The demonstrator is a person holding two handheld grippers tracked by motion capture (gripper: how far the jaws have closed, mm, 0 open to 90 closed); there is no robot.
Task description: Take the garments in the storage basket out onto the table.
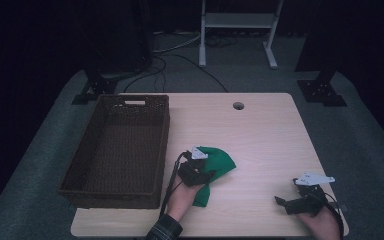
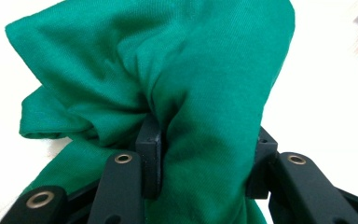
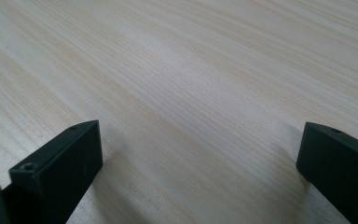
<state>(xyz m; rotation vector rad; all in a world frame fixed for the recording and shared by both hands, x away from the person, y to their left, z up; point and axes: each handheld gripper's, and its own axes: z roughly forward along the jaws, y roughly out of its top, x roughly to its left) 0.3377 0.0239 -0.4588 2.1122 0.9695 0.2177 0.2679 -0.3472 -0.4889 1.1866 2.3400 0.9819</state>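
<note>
I am gripping a thick bunch of the green cloth in my left gripper, the jaws clenched on the fold, and the cloth is sitting on the light wooden table just beside the brown wicker basket, while my right gripper is resting with its jaws wide apart and nothing between them near the table's front right corner. I am judging that the risk lies in the loose tail hanging below the grip: if I am carrying the cloth toward the basket too low, that tail could be dragging over the near wall and snagging on the weave, or the bunched fold could be slipping out of the jaws.
</note>
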